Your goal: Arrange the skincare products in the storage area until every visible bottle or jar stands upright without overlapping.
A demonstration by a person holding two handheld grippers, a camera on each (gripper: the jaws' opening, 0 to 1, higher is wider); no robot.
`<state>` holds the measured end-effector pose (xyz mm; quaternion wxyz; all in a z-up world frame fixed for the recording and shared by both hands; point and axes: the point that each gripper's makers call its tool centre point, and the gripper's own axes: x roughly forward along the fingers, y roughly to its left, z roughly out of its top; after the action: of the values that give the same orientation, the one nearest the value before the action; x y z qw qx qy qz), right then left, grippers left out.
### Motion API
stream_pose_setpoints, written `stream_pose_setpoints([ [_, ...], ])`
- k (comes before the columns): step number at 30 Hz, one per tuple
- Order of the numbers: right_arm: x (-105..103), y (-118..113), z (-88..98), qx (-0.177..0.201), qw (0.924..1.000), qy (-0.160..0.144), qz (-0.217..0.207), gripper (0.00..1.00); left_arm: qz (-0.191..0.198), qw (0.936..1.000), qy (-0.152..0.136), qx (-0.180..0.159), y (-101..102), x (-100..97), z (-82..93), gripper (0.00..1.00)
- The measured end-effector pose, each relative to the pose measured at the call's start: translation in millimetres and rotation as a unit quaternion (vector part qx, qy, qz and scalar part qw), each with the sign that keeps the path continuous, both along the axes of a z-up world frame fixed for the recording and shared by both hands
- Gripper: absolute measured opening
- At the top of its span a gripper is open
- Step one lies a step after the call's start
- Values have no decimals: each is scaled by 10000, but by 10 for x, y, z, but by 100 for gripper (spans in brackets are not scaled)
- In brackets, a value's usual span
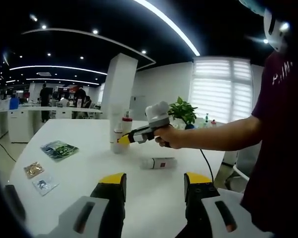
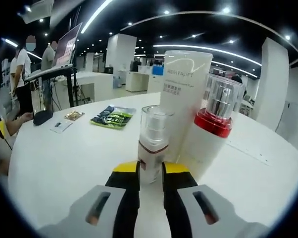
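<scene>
In the left gripper view a person's forearm reaches in from the right edge, level over the white table (image 1: 154, 198), and the hand (image 1: 171, 136) grips the handle of the right gripper (image 1: 123, 140), whose yellow tips point at a cluster of standing bottles. The left gripper (image 1: 154, 186) hovers low over the table with its 2 jaws spread wide and nothing between them. Ahead of it, between its jaws and the hand, a small white bottle (image 1: 159, 162) lies on its side.

In the right gripper view the jaws of the right gripper (image 2: 150, 173) are pressed close on the base of a small clear-capped spray bottle (image 2: 153, 144), which stands upright. Just behind it, touching or nearly so, stands a tall white tube (image 2: 182, 99), and beside that a red-collared pump bottle (image 2: 213, 124), its foot hidden by the jaw. Far left of the jaws lie 3 sachets: a green packet (image 2: 112, 117) and 2 smaller ones, too small to read.
</scene>
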<state>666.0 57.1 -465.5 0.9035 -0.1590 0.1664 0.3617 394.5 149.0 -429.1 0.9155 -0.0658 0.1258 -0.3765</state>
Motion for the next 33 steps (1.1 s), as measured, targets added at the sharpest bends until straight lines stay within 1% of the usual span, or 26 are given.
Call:
stream_pose_setpoints([
  [3,-28,-19,-21,26,10000,84,-29,20,8,10000,0,-11,5,-2,-1,48],
  [4,-52,-51,-41,2,9998,163,-86,21,21,10000,9,-12,11,0,-8,48],
  [6,-122,-97,-29,96,9996,226,-102,22,35,10000,20,-27,17,-1,-12,48],
  [9,-276,-179,43,519,9977,379,-195,24,61,9999,55,-108,16,-1,-26,48],
  [11,-366,-197,97,879,9946,518,-184,24,48,9999,87,-124,3,5,-44,48],
  [12,-485,-169,147,1233,9894,766,-23,23,36,9999,101,-129,-15,10,-49,48],
  [13,-536,-180,184,1376,9871,818,36,22,27,9999,99,-131,-27,13,-47,48],
  [15,-589,-218,232,1519,9848,838,6,28,12,9998,96,-156,-52,26,-44,48],
  [17,-690,-293,277,1550,9843,847,27,34,10,9998,92,-179,-71,36,-39,48],
  [18,-789,-343,306,1615,9825,930,37,34,1,9997,79,-215,-92,44,-30,48],
  [20,-874,-377,327,1635,9819,959,64,36,-10,9996,73,-261,-114,50,-21,48],
  [21,-958,-385,312,1580,9820,1027,125,37,-22,9995,68,-292,-129,51,-12,48],
  [23,-1061,-391,289,1491,9833,1016,246,41,-48,9994,58,-339,-148,49,0,48],
  [24,-1098,-394,277,1493,9829,1032,305,42,-60,9993,59,-366,-158,49,4,49],
  [25,-1156,-388,240,1513,9812,1121,418,43,-67,9992,66,-386,-164,51,6,49],
  [27,-1201,-424,163,1429,9814,1215,401,45,-89,9990,80,-426,-172,57,10,49],
  [28,-1245,-456,118,1291,9833,1212,423,46,-101,9990,85,-431,-178,58,14,49],
  [33,-1361,-535,58,1133,9845,1258,460,49,-102,9989,61,-454,-176,83,52,49],
])
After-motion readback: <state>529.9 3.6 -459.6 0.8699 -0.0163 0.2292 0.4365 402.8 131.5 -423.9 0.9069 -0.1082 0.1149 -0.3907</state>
